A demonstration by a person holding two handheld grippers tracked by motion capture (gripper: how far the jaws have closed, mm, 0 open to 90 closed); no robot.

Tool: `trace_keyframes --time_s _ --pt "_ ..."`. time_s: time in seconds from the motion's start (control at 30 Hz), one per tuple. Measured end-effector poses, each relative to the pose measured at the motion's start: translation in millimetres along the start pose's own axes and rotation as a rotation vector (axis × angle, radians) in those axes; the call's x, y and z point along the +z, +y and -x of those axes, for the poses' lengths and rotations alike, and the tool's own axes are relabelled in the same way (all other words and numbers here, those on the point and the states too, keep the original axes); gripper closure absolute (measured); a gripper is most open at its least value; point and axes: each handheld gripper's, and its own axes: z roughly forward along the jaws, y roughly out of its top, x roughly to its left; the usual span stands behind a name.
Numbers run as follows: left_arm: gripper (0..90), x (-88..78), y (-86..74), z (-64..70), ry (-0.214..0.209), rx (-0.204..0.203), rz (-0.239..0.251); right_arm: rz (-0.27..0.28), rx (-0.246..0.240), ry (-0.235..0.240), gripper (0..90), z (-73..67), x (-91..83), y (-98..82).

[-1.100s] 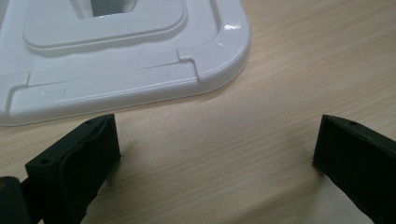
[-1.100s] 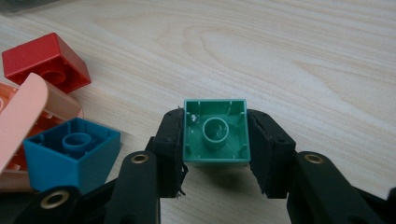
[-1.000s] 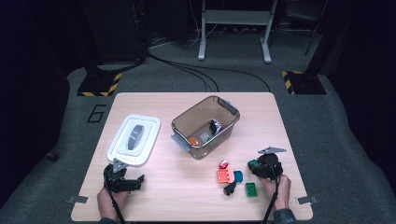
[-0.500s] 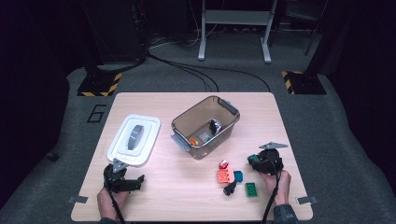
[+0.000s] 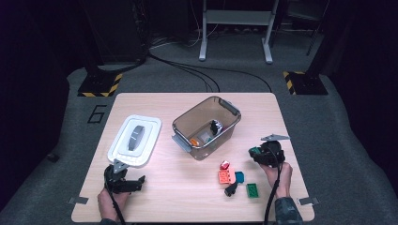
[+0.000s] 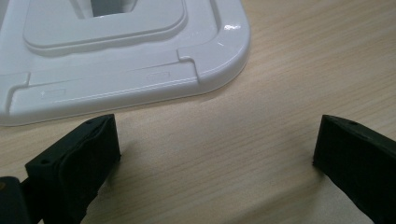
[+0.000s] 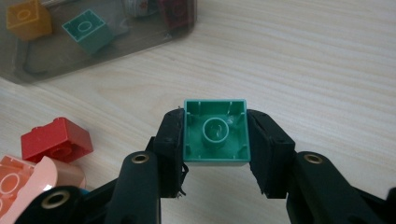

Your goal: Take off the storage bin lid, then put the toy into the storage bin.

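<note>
While the right gripper (image 7: 215, 154) pinches a green brick (image 7: 216, 132) near the clear bin (image 5: 206, 126), the left gripper's (image 6: 215, 144) fingers (image 6: 79, 158) stand spread, seemingly above the bench (image 6: 280, 70).

Both matte black two-jaw grippers, left gripper (image 5: 123, 179) and right gripper (image 5: 265, 155), carry brass-ringed screw holes, grey three-cornered top plates and thin black cables trailing toward six o'clock past dark sleeves.

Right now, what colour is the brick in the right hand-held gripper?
Green brick, hollow underside facing the camera; clearest in the right gripper view.
</note>
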Motion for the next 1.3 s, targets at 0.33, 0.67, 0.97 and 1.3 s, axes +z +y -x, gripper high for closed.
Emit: trace_keyframes --time_s 0.33,0.67,0.97,1.3 --pt "0.2 0.5 -0.2 0.3 0.003 -0.003 0.006 0.009 -0.015 0.007 59.1 3.6 -0.8 15.8" --pt "0.2 -0.4 0.0 -0.4 0.001 0.011 -0.005 0.015 -0.008 -0.001 59.1 6.8 -8.2 34.2" --pt "0.2 0.2 -0.1 0.1 0.002 0.001 0.003 0.031 -0.017 -0.001 59.1 13.7 -16.3 49.7" --pt "0.2 0.0 0.0 0.1 0.0 0.001 0.0 0.061 -0.018 0.0 59.1 17.9 -27.2 74.1"
